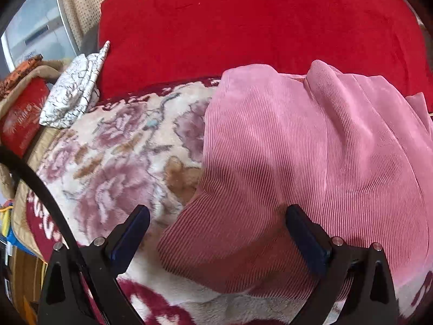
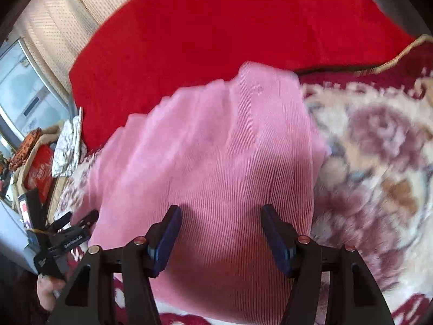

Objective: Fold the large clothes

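Both the left gripper [image 1: 217,233] and right gripper [image 2: 220,234] hover, fingers apart, over the pink garment [image 1: 297,162]; best pinch opposite hem corners evenly

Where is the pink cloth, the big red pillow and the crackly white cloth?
pink cloth [image 1: 311,162]: left wrist view, on its ribbed middle.
red pillow [image 1: 243,21]: left wrist view, on its flat front.
white cloth [image 1: 73,89]: left wrist view, on the middle of its crumpled folds.

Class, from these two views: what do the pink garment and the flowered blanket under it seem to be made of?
Pink garment: likely corduroy or ribbed knit; fine parallel ridges, soft sheen.
Flowered blanket: probably plush fleece; fuzzy pile, blurred-edged rose print, matte.
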A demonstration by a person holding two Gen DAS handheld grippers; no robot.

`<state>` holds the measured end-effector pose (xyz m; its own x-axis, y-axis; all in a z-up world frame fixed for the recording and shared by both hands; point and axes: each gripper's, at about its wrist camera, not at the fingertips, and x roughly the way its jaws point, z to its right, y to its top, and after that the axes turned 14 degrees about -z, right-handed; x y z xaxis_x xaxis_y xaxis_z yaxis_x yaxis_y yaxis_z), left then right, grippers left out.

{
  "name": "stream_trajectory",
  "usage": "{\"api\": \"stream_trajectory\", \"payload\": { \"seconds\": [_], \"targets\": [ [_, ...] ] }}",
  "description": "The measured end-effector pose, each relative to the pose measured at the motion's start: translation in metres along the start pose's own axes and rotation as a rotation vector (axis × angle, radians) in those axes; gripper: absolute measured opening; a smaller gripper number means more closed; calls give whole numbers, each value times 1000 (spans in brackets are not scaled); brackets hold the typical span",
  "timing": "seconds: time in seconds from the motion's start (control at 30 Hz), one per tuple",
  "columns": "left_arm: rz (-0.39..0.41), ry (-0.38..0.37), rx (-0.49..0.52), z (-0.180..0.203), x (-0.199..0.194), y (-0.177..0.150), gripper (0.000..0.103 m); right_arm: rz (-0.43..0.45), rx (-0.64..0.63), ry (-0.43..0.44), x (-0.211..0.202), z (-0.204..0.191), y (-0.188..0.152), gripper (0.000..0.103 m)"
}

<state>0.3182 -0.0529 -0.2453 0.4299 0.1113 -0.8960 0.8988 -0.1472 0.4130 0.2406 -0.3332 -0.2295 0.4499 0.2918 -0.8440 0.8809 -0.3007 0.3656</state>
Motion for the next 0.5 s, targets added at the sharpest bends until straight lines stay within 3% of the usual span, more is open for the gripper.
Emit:
{"api": "stream_trajectory", "payload": {
  "seconds": [0.1, 0.23, 0.33, 0.43, 0.5],
  "targets": [
    [16, -19, -24, -6, -10, 3, 101, 16, -28, -21, -7, -6, -1, 65],
    [59, -19, -83, -18, -19, 6, 101, 65, -6, 40, -19, -7, 1, 66],
    [38, 0, -142, -30, -13, 10, 101, 98, -14, 59, -24, -13, 4, 66],
    [-9, -27, -145, -34, 1, 11, 101, 34, -10, 79, -7, -20, 6, 66],
    [-43, -27, -115, -30, 10, 12, 101, -19, -16, 39, 7, -24, 7, 66]
  ]
}}
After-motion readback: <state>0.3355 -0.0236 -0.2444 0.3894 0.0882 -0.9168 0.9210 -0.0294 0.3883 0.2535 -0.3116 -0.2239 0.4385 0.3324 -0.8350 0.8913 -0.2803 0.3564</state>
